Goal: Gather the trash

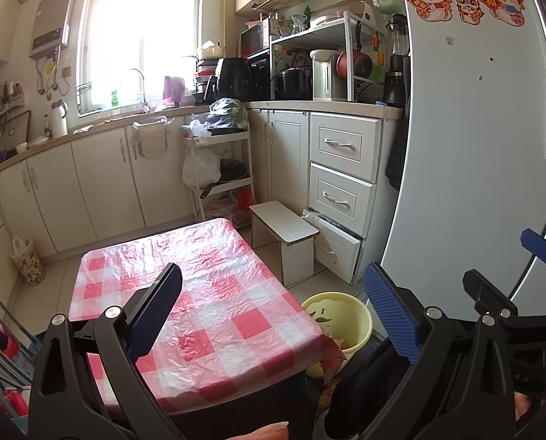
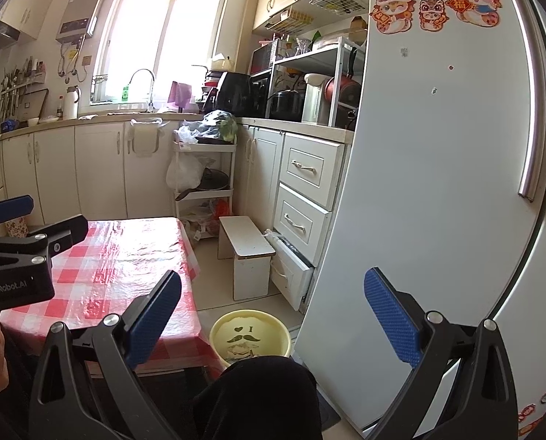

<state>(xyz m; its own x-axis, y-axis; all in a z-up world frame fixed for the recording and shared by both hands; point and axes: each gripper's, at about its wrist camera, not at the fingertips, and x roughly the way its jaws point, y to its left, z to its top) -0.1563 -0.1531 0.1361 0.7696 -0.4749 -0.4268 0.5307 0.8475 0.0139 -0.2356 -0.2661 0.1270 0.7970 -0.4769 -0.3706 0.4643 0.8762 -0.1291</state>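
I hold left gripper (image 1: 273, 308) and right gripper (image 2: 273, 315) above table (image 1: 214, 286), jaws of both spread, empty. Table bare; trash sits in yellow bin (image 2: 251, 337) on floor beside it. Collecting looks finished; next, I scan for leftovers.

A low table (image 1: 207, 293) wears a crinkled red-and-white checked plastic cover (image 2: 126, 253), its top bare. On the tiled floor (image 2: 207, 267) just right of it stands a yellow bin (image 2: 251, 337), possibly holding scraps.
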